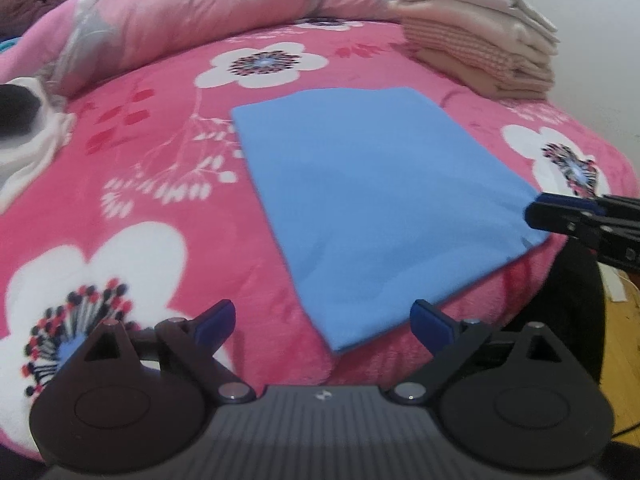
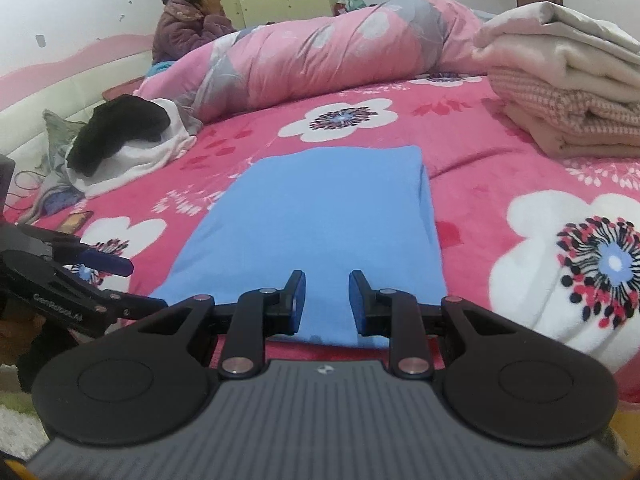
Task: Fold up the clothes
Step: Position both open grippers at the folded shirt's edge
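Note:
A blue cloth, folded into a flat rectangle, lies on the pink flowered bedspread near the bed's front edge. My left gripper is open wide just short of the cloth's near corner, with nothing between its fingers. It also shows at the left of the right wrist view as the left gripper. My right gripper stands open over the cloth's near edge, and the cloth lies flat in the gap. In the left wrist view the right gripper sits at the cloth's right corner.
A stack of folded beige and pink laundry sits at the back right. A rolled pink quilt crosses the back. Black and white garments are heaped at the left. A person sits behind the bed.

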Motion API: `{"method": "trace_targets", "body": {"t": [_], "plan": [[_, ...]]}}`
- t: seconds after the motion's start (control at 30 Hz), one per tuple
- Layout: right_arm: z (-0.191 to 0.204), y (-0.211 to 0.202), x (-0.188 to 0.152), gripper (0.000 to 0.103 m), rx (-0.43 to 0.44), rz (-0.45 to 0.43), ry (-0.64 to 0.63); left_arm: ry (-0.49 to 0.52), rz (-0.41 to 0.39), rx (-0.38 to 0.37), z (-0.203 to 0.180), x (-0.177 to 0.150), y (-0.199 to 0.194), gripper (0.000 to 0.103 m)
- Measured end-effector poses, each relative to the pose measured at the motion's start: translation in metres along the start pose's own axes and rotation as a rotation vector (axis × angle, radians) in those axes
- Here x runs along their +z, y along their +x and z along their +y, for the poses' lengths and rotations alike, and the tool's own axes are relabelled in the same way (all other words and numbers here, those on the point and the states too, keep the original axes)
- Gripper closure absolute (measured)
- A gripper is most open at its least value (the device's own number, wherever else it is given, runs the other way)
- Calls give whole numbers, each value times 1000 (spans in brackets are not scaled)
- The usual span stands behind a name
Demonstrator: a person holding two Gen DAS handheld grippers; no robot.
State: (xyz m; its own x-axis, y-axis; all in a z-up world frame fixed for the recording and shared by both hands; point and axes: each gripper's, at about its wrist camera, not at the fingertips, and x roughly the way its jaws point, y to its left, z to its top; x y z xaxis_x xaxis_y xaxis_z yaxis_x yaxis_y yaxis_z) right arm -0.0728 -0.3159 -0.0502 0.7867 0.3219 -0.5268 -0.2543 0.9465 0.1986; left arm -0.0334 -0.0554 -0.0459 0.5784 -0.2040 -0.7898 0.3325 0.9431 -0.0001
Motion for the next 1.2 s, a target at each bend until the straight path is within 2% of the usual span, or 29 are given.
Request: {"method": "trace_targets", "body": {"t": [0.33, 0.7, 1.2], "plan": [[10, 0, 4, 80, 21, -9, -9, -62, -1, 116, 12, 1, -7, 8], [16, 4, 6, 80, 27, -3, -21, -122, 32, 155, 26, 1, -1, 8], [23, 18, 9, 79, 47, 24, -31, -152, 49, 178, 36, 0, 4, 8]]}}
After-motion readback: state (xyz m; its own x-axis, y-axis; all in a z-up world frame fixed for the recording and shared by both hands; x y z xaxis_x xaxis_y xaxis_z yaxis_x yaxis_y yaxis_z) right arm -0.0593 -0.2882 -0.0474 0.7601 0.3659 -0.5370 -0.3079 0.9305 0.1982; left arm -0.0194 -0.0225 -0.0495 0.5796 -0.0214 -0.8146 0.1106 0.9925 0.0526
